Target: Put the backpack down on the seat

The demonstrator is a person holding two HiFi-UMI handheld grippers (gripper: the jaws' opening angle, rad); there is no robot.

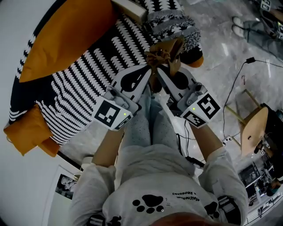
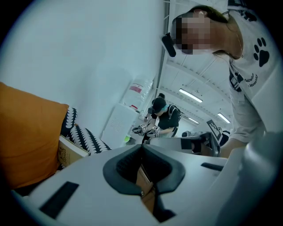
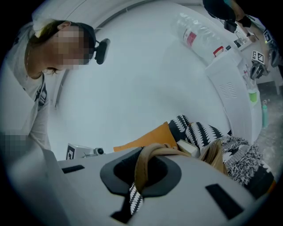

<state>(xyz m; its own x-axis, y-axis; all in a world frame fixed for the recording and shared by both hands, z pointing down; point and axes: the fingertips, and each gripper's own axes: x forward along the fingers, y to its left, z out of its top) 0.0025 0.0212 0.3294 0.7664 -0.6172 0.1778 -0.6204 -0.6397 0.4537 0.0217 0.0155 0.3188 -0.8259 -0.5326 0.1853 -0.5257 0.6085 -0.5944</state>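
- left gripper (image 1: 149, 70): jaws pressed together, pinching a flat brown strap (image 2: 143, 183) of the backpack.
- right gripper (image 1: 161, 71): jaws also closed, w/ a tan strap loop (image 3: 143, 167) caught btwn them, arching up over the pads.
- both grippers side by side in front of the person, tips nearly touching, meeting at the strap bunch.
- backpack (image 1: 170, 50): tan, only top + straps show. it hangs from the tips at the edge of the black & white patterned seat (image 1: 88, 79). can't tell if it touches the seat.
- fuzzy b/w patterned thing (image 1: 172, 20) just beyond the backpack.
- orange cushion (image 1: 66, 35) lies on the seat, well left of the backpack. box (image 1: 130, 9) at seat's far end.
- marble floor (image 1: 212, 48) to the right.
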